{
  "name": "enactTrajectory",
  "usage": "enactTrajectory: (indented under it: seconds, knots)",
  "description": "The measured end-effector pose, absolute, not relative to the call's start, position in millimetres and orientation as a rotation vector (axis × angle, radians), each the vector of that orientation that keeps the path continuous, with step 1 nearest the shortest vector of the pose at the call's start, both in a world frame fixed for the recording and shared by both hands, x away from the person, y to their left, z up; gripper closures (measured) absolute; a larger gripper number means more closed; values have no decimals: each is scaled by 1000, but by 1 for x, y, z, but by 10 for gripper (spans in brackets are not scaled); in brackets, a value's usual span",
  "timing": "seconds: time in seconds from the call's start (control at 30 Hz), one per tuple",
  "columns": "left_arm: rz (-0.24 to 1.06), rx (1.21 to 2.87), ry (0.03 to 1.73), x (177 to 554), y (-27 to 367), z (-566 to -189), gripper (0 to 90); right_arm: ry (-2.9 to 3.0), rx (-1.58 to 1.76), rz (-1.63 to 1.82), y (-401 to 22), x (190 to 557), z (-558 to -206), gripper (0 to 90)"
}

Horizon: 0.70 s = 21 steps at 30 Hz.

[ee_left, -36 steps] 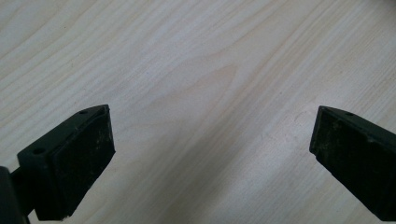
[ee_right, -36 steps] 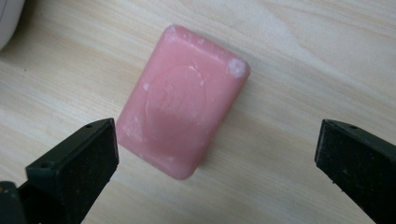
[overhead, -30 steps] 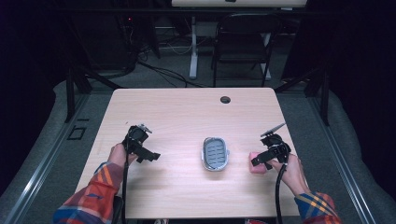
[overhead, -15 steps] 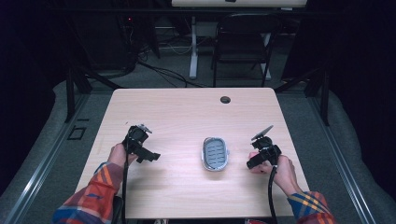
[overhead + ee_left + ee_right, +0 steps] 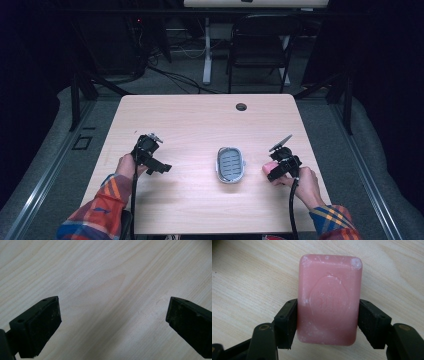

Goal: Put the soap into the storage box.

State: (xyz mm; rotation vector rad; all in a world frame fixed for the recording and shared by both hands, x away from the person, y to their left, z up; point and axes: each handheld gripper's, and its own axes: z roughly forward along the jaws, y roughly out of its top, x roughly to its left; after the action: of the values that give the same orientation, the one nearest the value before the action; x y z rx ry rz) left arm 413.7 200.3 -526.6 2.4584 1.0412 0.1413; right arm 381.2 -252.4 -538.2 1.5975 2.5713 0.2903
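- Pressing on the 2 long sides of a pink soap bar (image 5: 329,300), the right gripper (image 5: 327,325) has just been closing its jaws, and the right gripper view shows both pads against the bar with the soap between them.
- That close view shows what the high view cannot: the bar lies flat on the wooden table (image 5: 249,277), has rounded corners, whitish scuffs at its far corners and an oval stamp pressed into its top face; the stamped letters are too faint to read.
- In the high view the soap (image 5: 270,168) is a small pink patch under the right gripper (image 5: 278,169), near the table's right edge and just to the right of a grey oval soap dish (image 5: 230,165).
- The dish stands apart from the soap, near the middle of the table (image 5: 200,120), with ribbed slats across its inside.
- The left gripper (image 5: 148,156) is held well to the left of the dish, in the person's left hand (image 5: 127,165).
- The left gripper view shows its 2 jaws spread wide with bare wood (image 5: 112,290) between them; they seem to hover just above the surface, though the height is hard to judge.
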Motion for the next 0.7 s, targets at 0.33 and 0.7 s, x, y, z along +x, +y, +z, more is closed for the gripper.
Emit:
enactTrajectory:
  seconds: [0.33,0.7]
  knots:
    - [137,2465,1043,415,200,-528,0,2583,1567,278,-250,382,-538,370]
    - [143,2469,1036,414,200,-527,0,2598,1565,296,-253,381,-536,371]
